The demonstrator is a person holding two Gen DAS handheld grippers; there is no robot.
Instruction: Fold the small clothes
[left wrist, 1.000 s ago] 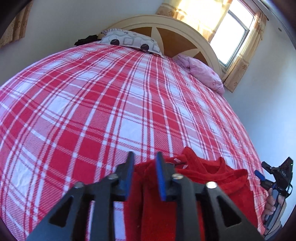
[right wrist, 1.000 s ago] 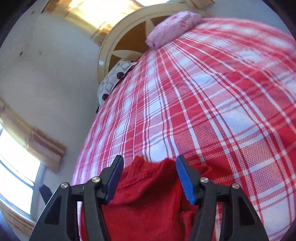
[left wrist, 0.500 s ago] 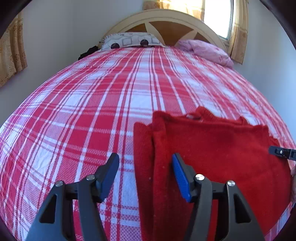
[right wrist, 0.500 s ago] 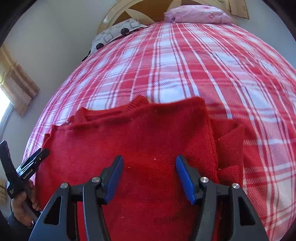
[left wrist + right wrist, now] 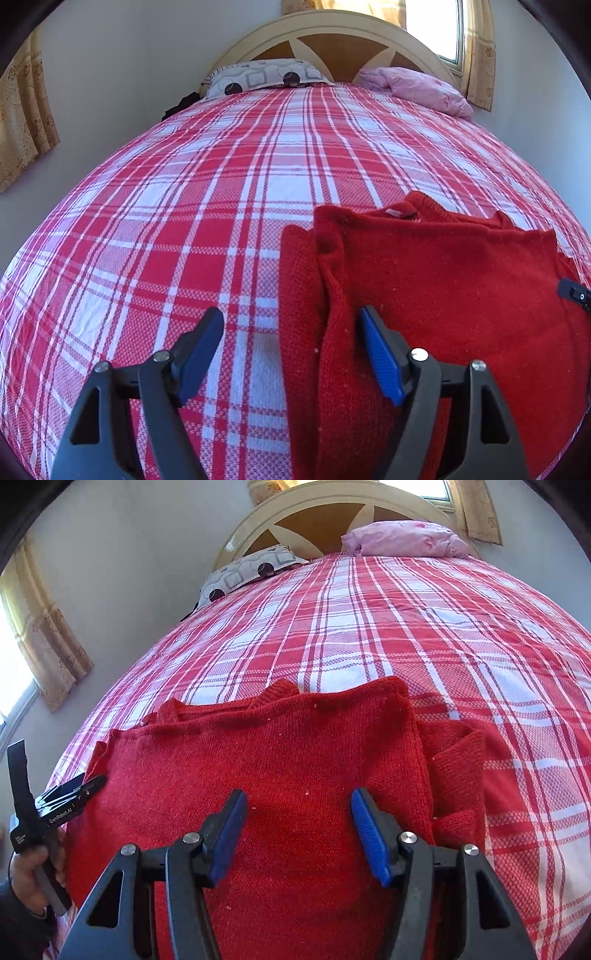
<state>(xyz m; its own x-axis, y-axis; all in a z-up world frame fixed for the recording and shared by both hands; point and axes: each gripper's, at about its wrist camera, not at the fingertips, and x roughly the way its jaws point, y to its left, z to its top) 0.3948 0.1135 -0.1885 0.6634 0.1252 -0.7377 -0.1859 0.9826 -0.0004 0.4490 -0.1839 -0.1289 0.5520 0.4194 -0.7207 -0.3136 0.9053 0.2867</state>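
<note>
A red knit sweater (image 5: pixel 443 280) lies folded flat on the red-and-white plaid bed (image 5: pixel 221 177), near its front edge. My left gripper (image 5: pixel 291 325) is open and empty, above the sweater's left folded edge. My right gripper (image 5: pixel 295 805) is open and empty, above the middle of the sweater (image 5: pixel 280 753). A folded sleeve (image 5: pixel 458 760) sticks out on the sweater's right side. The left gripper (image 5: pixel 79 788) also shows at the left edge of the right wrist view, held in a hand. A tip of the right gripper (image 5: pixel 574 293) shows at the right edge of the left wrist view.
A patterned grey pillow (image 5: pixel 262 75) and a pink pillow (image 5: pixel 413 86) lie at the headboard (image 5: pixel 332 40). A dark item (image 5: pixel 181 105) sits at the bed's far left corner. Curtained windows are on the walls. The plaid sheet stretches far beyond the sweater.
My left gripper opened and let go of the sweater. Both grippers drew back and the sweater now lies flat, folded over itself.
</note>
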